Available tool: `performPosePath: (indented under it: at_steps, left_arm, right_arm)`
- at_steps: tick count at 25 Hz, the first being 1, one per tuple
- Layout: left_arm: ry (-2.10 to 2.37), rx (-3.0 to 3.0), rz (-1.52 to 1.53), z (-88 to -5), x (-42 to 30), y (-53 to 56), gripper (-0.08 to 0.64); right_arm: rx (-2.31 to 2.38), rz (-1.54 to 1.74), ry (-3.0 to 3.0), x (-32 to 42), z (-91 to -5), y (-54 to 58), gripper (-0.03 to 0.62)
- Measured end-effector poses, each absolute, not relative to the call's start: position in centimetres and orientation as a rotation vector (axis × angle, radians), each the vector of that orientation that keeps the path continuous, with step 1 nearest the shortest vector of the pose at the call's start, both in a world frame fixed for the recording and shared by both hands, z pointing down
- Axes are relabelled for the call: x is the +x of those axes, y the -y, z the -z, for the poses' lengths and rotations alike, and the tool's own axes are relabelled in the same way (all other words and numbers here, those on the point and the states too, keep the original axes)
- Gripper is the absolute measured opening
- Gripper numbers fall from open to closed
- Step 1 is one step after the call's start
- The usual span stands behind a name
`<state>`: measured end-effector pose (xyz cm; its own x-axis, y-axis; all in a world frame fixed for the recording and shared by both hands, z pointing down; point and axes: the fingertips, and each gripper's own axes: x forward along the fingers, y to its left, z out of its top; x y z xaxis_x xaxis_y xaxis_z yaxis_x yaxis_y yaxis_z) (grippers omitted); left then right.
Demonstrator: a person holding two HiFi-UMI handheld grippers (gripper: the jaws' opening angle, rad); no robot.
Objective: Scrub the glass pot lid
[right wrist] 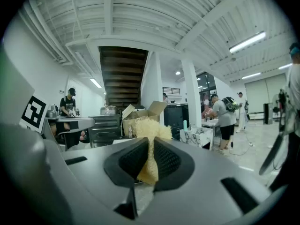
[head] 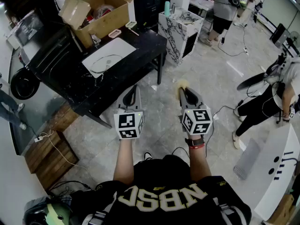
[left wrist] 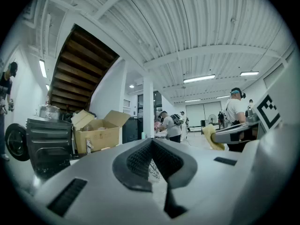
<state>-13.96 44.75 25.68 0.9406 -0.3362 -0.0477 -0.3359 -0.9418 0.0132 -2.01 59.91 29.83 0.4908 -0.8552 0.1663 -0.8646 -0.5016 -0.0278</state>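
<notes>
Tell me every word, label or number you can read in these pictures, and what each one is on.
"NBSC": large pale letters on the person's black shirt; the letters to their left are creased and unclear.
Left marker cube and right marker cube: black-and-white square patterns only, no words.
Cardboard box: no print that can be read.
White panel at the right edge: dark marks, too small to read.

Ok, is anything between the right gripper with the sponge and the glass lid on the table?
Nothing visible blocks it. The right gripper, shut on the yellow sponge, is held over open floor; the glass lid lies on a white board on the black table, with the cardboard box beyond it.
</notes>
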Motion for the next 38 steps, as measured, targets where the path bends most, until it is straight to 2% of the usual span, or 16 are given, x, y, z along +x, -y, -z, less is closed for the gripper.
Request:
performPosePath:
  at_steps: [10,16,26,38]
  left_arm:
    - [0.545,3.065,0.029,-27.3,-11.0,-40.2,0.014]
    - [0.633,3.033,0.008,-28.4,-5.4,-35.3,0.014]
    - [0.896,2.981,0.089,-24.8,4.4,-28.5,0.014]
    - [1.130,2.848,-0.020,-27.5,5.4,-21.4,0.014]
  right_arm:
    - [2.608,-0.298,1.572,0.4,-31.6,-54.4,0.041]
    - [2.557,-0.328,1.706,6.1,-32.0,-47.8,0.041]
    - [2.381,-0.246,1.926,16.3,-29.2,-38.1,0.041]
    - [2.163,-0.312,2.154,17.6,-31.8,-28.8,0.041]
